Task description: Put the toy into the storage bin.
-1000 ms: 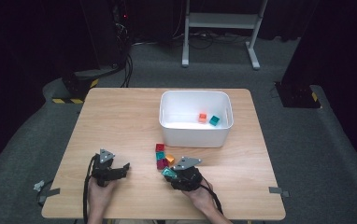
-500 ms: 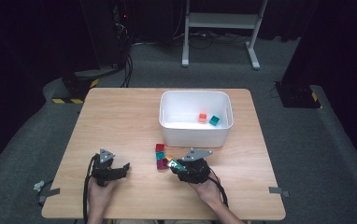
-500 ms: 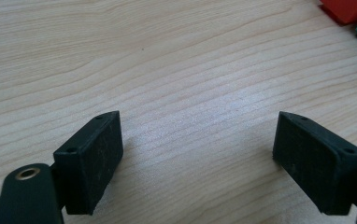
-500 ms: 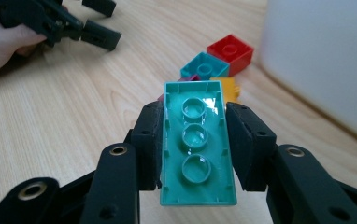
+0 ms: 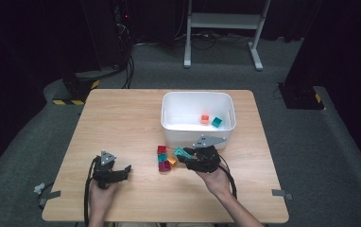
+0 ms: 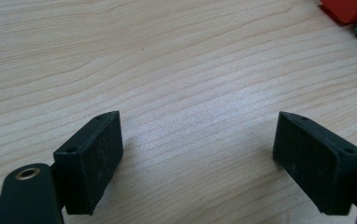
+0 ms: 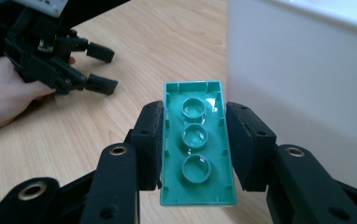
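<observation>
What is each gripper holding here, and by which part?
The right gripper clamps a teal brick by its two long sides, hollow underside facing the camera. The left gripper is open, holding nothing.

Bright overhead light falls on the table (image 5: pixel 122 123) amid dark surroundings; close views sharp, soft shadows.

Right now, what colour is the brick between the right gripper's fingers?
Teal green brick; clearest in the right gripper view.
</observation>
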{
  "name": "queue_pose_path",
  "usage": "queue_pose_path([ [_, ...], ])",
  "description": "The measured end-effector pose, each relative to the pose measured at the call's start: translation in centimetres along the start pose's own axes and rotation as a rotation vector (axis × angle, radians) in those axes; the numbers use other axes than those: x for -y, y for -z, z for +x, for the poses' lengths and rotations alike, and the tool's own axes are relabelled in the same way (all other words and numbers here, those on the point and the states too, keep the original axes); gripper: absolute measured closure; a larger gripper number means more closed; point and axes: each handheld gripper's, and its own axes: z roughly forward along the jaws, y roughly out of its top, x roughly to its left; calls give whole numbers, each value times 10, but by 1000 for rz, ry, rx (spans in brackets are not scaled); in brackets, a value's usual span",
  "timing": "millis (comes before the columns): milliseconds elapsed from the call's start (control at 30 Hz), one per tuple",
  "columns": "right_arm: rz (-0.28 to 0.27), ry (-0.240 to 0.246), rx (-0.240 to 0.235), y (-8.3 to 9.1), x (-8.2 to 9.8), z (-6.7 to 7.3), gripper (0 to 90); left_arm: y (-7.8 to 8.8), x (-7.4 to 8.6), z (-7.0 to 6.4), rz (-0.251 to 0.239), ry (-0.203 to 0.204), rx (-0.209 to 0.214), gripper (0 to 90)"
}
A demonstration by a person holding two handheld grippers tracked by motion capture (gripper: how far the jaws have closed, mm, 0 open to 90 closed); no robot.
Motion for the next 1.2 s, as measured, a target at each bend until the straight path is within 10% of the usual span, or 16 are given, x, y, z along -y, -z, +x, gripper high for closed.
queue_pose_path([
  [1200, -69, -91, 115, 60, -73, -55, 587, 0, 0, 0, 1, 1, 0, 162],
])
